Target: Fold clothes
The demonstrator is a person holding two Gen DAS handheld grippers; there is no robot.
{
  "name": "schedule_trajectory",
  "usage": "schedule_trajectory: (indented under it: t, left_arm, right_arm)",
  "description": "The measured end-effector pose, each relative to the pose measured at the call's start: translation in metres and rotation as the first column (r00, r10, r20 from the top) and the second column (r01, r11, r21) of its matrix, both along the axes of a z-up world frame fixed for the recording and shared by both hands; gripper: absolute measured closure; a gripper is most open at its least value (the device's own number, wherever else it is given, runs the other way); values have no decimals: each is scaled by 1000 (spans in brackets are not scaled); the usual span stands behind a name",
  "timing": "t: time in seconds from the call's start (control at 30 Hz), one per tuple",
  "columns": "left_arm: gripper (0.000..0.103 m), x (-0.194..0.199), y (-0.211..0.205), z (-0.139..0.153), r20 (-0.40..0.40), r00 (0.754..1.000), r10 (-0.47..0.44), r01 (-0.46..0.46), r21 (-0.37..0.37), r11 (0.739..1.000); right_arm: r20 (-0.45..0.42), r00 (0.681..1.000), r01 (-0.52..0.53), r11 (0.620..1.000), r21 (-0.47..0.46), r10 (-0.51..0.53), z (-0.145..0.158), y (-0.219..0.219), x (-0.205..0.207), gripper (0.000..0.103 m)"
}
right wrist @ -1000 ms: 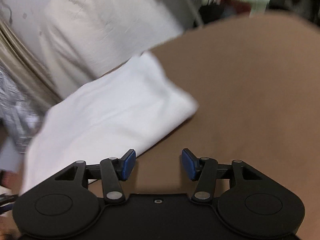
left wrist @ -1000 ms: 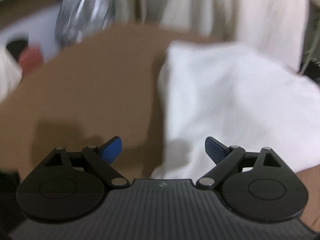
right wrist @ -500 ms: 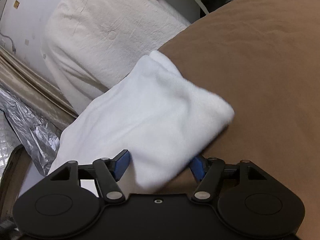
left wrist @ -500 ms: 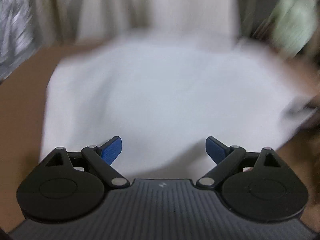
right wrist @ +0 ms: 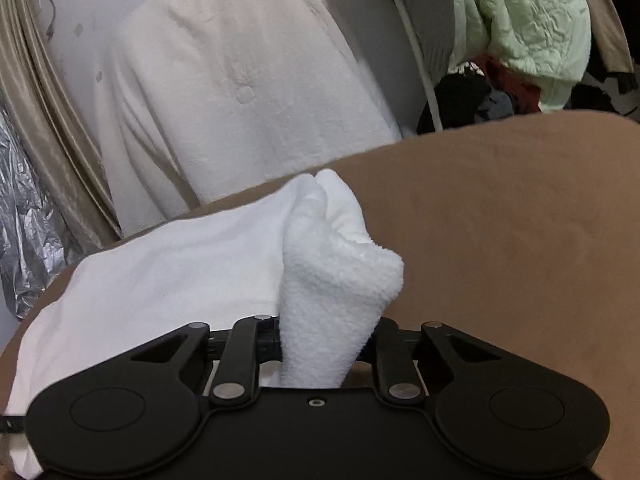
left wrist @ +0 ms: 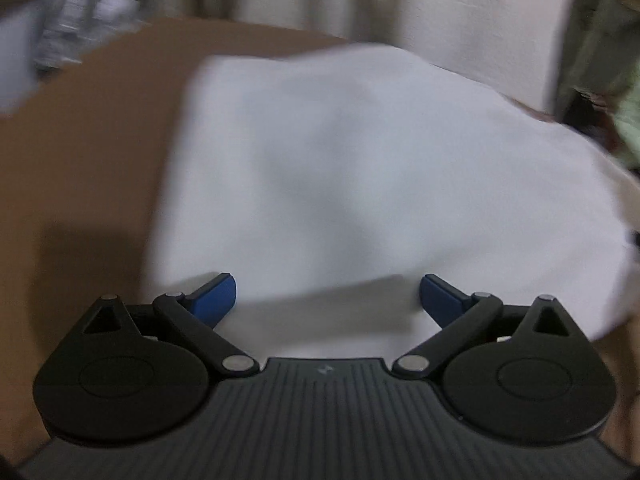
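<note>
A white fleecy cloth [left wrist: 380,184] lies on the brown table [left wrist: 80,152]. My left gripper [left wrist: 327,300] is open, its blue fingertips [left wrist: 214,298] spread over the cloth's near edge; that view is blurred. In the right wrist view my right gripper [right wrist: 326,346] is shut on a bunched corner of the same cloth [right wrist: 336,280], which rises in a thick fold between the jaws. The rest of the cloth [right wrist: 160,272] spreads flat to the left on the table [right wrist: 500,240].
A cream quilted cover [right wrist: 240,88] stands behind the table. A beige curtain [right wrist: 36,120] and silver foil sheet [right wrist: 24,216] are at the left. A pale green jacket [right wrist: 520,20] hangs with dark clothes at the back right.
My right gripper has closed on the cloth's corner and bunched it up. My left gripper has shifted left over the cloth, still open.
</note>
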State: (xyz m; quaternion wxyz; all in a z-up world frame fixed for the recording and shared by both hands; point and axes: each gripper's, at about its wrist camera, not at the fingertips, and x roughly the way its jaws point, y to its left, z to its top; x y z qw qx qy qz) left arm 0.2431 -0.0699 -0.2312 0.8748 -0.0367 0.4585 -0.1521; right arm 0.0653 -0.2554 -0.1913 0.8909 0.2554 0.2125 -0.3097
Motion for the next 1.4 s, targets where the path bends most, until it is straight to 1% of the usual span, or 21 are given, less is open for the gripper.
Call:
schedule_trajectory:
  t: [0.13, 0.23, 0.33, 0.37, 0.4, 0.47, 0.5, 0.53, 0.57, 0.67, 0.77, 0.83, 0.93, 0.97, 1.03, 1.07, 1.13, 1.23, 1.3, 1.33, 1.4]
  left_arm:
    - [6, 4, 32, 4, -7, 996, 90, -90, -12, 996]
    - [8, 6, 55, 7, -14, 988, 157, -157, -21, 987]
    - [8, 9, 79, 10, -21, 975, 223, -224, -29, 974]
    - [8, 9, 89, 10, -26, 969, 246, -247, -38, 968]
    - [8, 8, 100, 11, -40, 962, 269, -270, -55, 961]
    - [8, 6, 117, 10, -87, 959, 269, -278, -115, 954]
    - [8, 5, 125, 9, -112, 959, 262, -277, -149, 949]
    - [8, 5, 129, 9, -128, 959, 253, -273, -179, 945]
    - [8, 4, 131, 10, -130, 961, 245, -268, -202, 942]
    - [8, -3, 142, 13, -85, 964, 253, -267, -248, 931]
    - [8, 1, 149, 12, -52, 967, 251, -255, -315, 914]
    - [8, 5, 150, 9, -63, 967, 248, -254, -341, 905]
    - [8, 12, 151, 2, -89, 967, 239, -255, -370, 893]
    - [8, 15, 149, -1, -100, 968, 232, -253, -367, 895]
    - [8, 22, 138, -6, -121, 969, 214, -242, -313, 918]
    - [8, 21, 134, -6, -120, 972, 204, -231, -289, 929]
    - [8, 22, 129, -5, -104, 977, 184, -206, -274, 940]
    - [8, 26, 126, -7, -99, 980, 175, -198, -312, 929]
    - [8, 26, 126, -7, -88, 978, 188, -207, -325, 923]
    - [8, 26, 126, -6, -80, 977, 197, -212, -328, 921]
    - [8, 20, 125, 4, -14, 978, 210, -206, -270, 941]
  right_arm:
    - [-68, 998, 7, 1000, -13, -8, -11, -1, 8, 84]
    - [-100, 995, 20, 995, -97, -30, 1, 17, 16, 84]
    - [-165, 986, -52, 964, -263, 8, 32, 41, 36, 84]
    - [-196, 980, -89, 938, -335, 23, 45, 52, 45, 84]
    - [-238, 970, -144, 890, -434, 41, 57, 68, 55, 84]
    - [-335, 937, -301, 724, -620, 103, 79, 108, 79, 84]
    - [-367, 920, -364, 655, -663, 139, 89, 125, 87, 84]
    - [-389, 904, -413, 600, -685, 179, 99, 141, 96, 84]
    - [-398, 890, -449, 567, -690, 222, 111, 157, 107, 84]
    - [-409, 834, -550, 507, -664, 369, 140, 200, 143, 84]
    - [-412, 747, -647, 431, -628, 522, 148, 245, 175, 84]
    - [-424, 675, -709, 373, -598, 604, 135, 277, 187, 84]
    - [-481, 564, -801, 302, -517, 672, 85, 318, 197, 84]
    - [-511, 533, -827, 289, -482, 675, 63, 326, 198, 84]
    - [-565, 493, -862, 281, -423, 662, 25, 335, 197, 84]
    - [-585, 479, -872, 276, -405, 654, 11, 337, 195, 84]
    - [-601, 478, -873, 268, -408, 641, 2, 336, 187, 84]
    - [-571, 499, -860, 291, -418, 652, 21, 330, 179, 84]
    - [-525, 535, -837, 332, -435, 662, 43, 330, 177, 84]
    - [-489, 562, -820, 369, -439, 667, 55, 328, 177, 84]
    - [-413, 617, -781, 454, -429, 670, 73, 323, 179, 84]
